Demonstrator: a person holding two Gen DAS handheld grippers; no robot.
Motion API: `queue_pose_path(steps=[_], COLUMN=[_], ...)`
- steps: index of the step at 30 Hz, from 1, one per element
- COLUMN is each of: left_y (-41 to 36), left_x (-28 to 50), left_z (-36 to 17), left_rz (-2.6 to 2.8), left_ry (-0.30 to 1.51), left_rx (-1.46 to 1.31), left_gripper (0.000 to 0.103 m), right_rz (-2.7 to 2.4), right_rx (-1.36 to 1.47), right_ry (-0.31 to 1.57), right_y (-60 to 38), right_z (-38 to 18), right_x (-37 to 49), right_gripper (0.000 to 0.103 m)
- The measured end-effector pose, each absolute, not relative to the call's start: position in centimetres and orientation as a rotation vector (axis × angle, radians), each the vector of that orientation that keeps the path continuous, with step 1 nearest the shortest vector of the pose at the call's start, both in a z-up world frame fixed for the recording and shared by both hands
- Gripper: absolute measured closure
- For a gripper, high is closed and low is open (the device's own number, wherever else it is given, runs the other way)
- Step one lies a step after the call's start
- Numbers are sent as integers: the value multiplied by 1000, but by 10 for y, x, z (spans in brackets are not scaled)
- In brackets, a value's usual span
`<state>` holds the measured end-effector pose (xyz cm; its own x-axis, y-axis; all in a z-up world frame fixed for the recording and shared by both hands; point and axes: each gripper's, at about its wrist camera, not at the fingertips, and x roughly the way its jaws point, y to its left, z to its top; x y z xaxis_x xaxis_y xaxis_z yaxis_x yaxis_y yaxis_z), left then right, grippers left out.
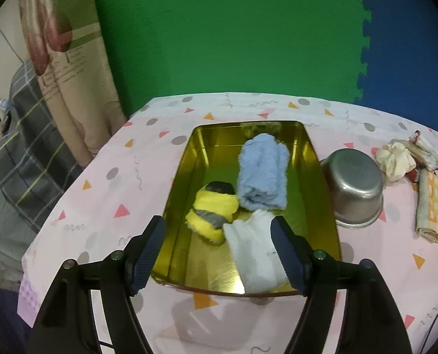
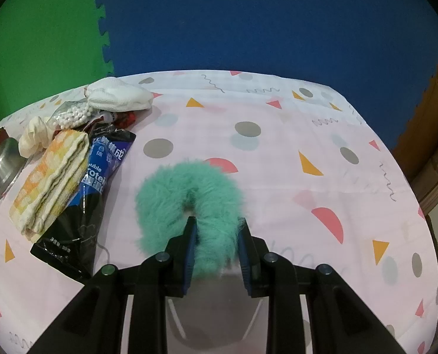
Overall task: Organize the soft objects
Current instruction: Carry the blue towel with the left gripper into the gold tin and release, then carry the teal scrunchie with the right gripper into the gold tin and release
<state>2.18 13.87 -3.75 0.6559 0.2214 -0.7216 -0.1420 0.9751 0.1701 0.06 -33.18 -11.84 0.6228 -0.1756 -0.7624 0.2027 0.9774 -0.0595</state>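
Note:
A gold metal tin (image 1: 186, 165) lies open on the patterned tablecloth. Inside it are a rolled light-blue towel (image 1: 263, 174), a yellow-and-grey bundle (image 1: 211, 211) and a white fluffy cloth (image 1: 254, 253). My left gripper (image 1: 219, 233) hovers open over the tin's near end; the white cloth lies loose by its right finger, with nothing pinched. In the right wrist view my right gripper (image 2: 217, 222) is shut on a fluffy teal scrunchie (image 2: 183, 194), whose ring rests on the cloth.
An upturned steel bowl (image 1: 353, 183) stands right of the tin. Past it lie a cream scrunchie (image 1: 394, 159) and a folded orange-checked cloth (image 2: 50, 177). A dark blue snack packet (image 2: 92, 194), a white bead string (image 2: 74, 115) and a white cloth (image 2: 118, 97) lie left of the scrunchie.

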Motion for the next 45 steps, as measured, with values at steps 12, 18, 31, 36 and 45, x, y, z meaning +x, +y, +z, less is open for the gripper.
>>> queue_pose_path(steps=[12, 18, 31, 36, 45], left_y=[163, 169, 179, 180, 188], left_x=[14, 14, 15, 15, 15], left_z=[-44, -48, -50, -50, -50], left_rz=[260, 261, 273, 288, 296], left_ry=[820, 826, 830, 825, 827], left_rx=[47, 36, 5, 10, -22], left_gripper=[32, 32, 27, 25, 25], right_rz=[-230, -214, -116, -48, 89], right_rx=[26, -3, -7, -11, -33], right_ry=[869, 852, 761, 725, 700], right_y=[-320, -303, -258, -230, -178], right_z=[-113, -100, -51, -34, -18], right_x=[-3, -5, -15, -13, -6], right_gripper=[81, 84, 84, 84, 85])
